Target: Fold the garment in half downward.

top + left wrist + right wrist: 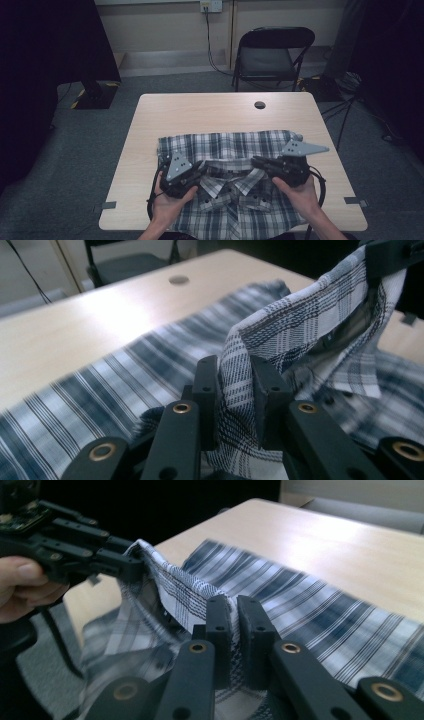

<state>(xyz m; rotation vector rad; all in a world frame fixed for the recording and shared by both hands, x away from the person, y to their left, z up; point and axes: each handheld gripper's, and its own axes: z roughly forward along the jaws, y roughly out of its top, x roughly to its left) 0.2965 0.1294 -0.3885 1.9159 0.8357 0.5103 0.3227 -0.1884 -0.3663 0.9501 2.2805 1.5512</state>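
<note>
Here, one plaid shirt (230,150), spread on the near half of the table (200,112), front edge hanging off. Soft, light, limp; best pinched at the collar. Two grippers: left gripper (235,390) clamped on collar cloth, right gripper (234,625) likewise.

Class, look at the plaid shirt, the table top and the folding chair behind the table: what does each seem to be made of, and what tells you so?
Plaid shirt: thin woven cloth, likely cotton; it folds and drapes softly, and the weave shows.
Table top: pale wood-look board, probably laminate; smooth, faint grain, soft sheen.
Folding chair: dark tubular metal frame, seemingly painted; the seat material is unclear.
</note>
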